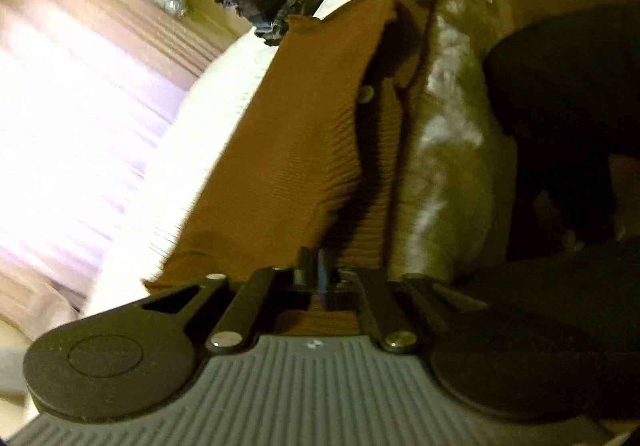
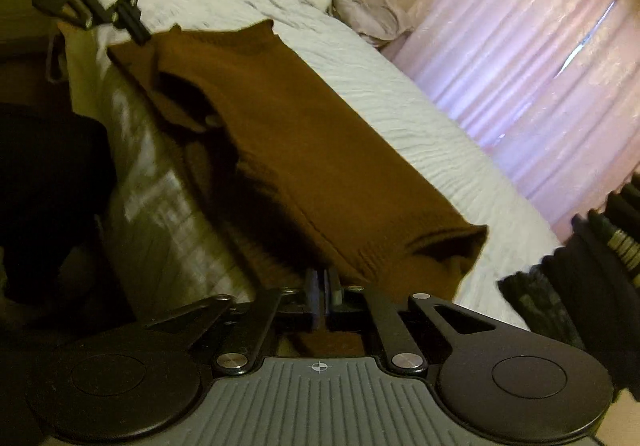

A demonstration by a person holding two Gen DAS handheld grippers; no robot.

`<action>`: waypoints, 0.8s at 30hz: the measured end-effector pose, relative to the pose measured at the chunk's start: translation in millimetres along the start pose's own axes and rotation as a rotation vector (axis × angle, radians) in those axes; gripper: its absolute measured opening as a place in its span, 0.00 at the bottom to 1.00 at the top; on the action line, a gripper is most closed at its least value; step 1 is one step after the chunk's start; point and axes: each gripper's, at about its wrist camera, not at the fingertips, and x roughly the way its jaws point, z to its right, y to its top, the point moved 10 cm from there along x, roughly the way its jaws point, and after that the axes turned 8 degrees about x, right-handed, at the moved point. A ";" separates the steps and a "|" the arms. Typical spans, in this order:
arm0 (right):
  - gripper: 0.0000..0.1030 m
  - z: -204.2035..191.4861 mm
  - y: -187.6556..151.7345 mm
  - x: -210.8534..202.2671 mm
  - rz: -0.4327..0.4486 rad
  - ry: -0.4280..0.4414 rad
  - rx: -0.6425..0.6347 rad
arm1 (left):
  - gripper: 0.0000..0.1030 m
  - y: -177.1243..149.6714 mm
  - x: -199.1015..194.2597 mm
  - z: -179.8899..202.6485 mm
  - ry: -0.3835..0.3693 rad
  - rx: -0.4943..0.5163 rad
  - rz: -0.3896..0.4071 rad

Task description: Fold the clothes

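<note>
Brown garment [image 1: 304, 134] seemingly between both jaws.

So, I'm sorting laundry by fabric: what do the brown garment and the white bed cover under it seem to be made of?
The brown garment looks like a ribbed knit, perhaps wool or acrylic: fine parallel ridges, matte surface. The white bed cover looks like a thin woven cotton-type sheet, matte with small crinkles; the fibre can't be confirmed.

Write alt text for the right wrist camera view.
The right gripper is shut on one end of a brown knit garment stretched along the edge of a white bed, while the left gripper holds the far end. Pink curtains hang behind.
</note>
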 end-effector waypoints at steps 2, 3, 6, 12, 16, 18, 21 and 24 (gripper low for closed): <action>0.02 -3.3 2.4 -2.8 0.008 -0.042 -0.044 | 0.26 -0.8 3.2 -1.5 0.033 0.062 0.002; 0.03 -5.2 3.4 -4.1 0.013 -0.060 -0.063 | 0.31 -1.6 4.8 -2.0 0.045 0.092 0.004; 0.04 -10.8 5.8 -4.2 0.017 -0.094 -0.115 | 0.34 -3.8 14.8 1.8 0.046 0.177 0.001; 0.90 -21.5 12.5 -3.4 0.080 -0.114 -0.231 | 0.35 -10.5 33.8 5.4 0.038 0.268 -0.010; 0.82 -23.1 20.5 2.8 0.088 -0.094 -0.270 | 0.33 -10.4 40.7 2.1 0.038 0.259 -0.011; 0.62 -23.2 25.6 9.8 0.083 -0.084 -0.283 | 0.32 -10.6 43.6 0.9 0.035 0.262 -0.019; 0.57 -25.6 25.0 24.9 0.054 -0.079 -0.348 | 0.28 -11.9 48.3 1.7 0.033 0.275 -0.034; 0.07 -25.2 27.2 19.9 0.056 -0.080 -0.354 | 0.06 -15.4 49.2 -1.2 0.032 0.260 -0.059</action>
